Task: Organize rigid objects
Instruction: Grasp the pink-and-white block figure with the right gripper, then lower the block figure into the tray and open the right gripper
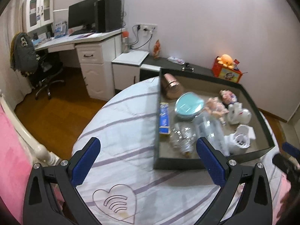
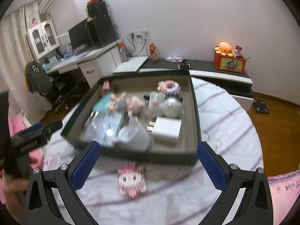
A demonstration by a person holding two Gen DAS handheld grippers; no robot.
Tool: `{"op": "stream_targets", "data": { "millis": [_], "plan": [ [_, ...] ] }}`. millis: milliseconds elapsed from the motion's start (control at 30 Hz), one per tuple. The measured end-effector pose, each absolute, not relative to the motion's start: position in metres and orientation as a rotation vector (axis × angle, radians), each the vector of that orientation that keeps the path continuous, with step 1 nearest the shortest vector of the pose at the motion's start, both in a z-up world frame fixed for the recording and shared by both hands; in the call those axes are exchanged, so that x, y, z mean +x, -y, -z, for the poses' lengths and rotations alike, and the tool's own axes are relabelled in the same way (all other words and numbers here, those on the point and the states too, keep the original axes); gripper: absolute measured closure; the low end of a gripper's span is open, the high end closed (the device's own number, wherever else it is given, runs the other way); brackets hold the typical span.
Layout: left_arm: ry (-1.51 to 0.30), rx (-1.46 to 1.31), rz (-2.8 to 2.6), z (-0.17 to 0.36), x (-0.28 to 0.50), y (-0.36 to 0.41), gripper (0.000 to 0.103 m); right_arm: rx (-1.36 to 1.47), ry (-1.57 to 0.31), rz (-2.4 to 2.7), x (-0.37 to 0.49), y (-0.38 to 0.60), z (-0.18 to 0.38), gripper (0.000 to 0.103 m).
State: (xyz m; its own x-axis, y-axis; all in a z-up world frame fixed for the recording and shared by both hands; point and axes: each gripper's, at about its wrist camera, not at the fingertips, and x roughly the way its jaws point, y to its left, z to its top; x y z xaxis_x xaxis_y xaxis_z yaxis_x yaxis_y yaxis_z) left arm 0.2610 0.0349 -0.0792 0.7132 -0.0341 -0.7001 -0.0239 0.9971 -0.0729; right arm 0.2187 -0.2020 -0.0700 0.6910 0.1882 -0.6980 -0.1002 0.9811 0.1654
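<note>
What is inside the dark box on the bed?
The box holds a teal bowl, copper tin, blue carton, clear bottles, dolls, white box. Anything beneath them is covered.

Dark tray [image 2: 195, 112]; pink-white block toy [image 2: 132, 180]; white bedsheet [image 1: 121, 123], purple stripes; teal bowl [image 1: 188, 106].

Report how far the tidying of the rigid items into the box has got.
Mostly done: the box already holds the teal bowl, white cube and clear bottles. Nothing in hand: left gripper and right gripper are open and empty. Left: the pink block toy lies on the bedsheet.
</note>
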Motion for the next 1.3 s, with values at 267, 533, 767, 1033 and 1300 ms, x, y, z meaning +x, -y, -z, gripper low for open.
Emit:
{"op": "stream_targets", "data": {
  "millis": [267, 533, 767, 1033, 1300],
  "plan": [
    [-0.797, -0.066, 0.005, 0.092, 0.272, -0.039, 0.000, 0.068, -0.846, -0.133, 0.209, 0.182, 0.091, 0.000],
    [-0.855, -0.063, 0.016, 0.116, 0.296, -0.042, 0.002, 0.052, -0.914, -0.120, 0.214, 0.169, 0.115, 0.000],
    [-0.874, -0.096, 0.026, 0.129, 0.312, -0.048, 0.033, 0.057, -0.974, -0.108, 0.219, 0.167, 0.139, 0.004],
    [-0.868, -0.064, 0.111, 0.125, 0.309, -0.026, 0.097, -0.047, -0.969, -0.099, 0.220, 0.155, 0.145, 0.049],
    [-0.867, -0.057, 0.108, 0.121, 0.305, -0.020, 0.099, -0.058, -0.952, -0.142, 0.211, 0.155, 0.138, 0.059]
  ]
}}
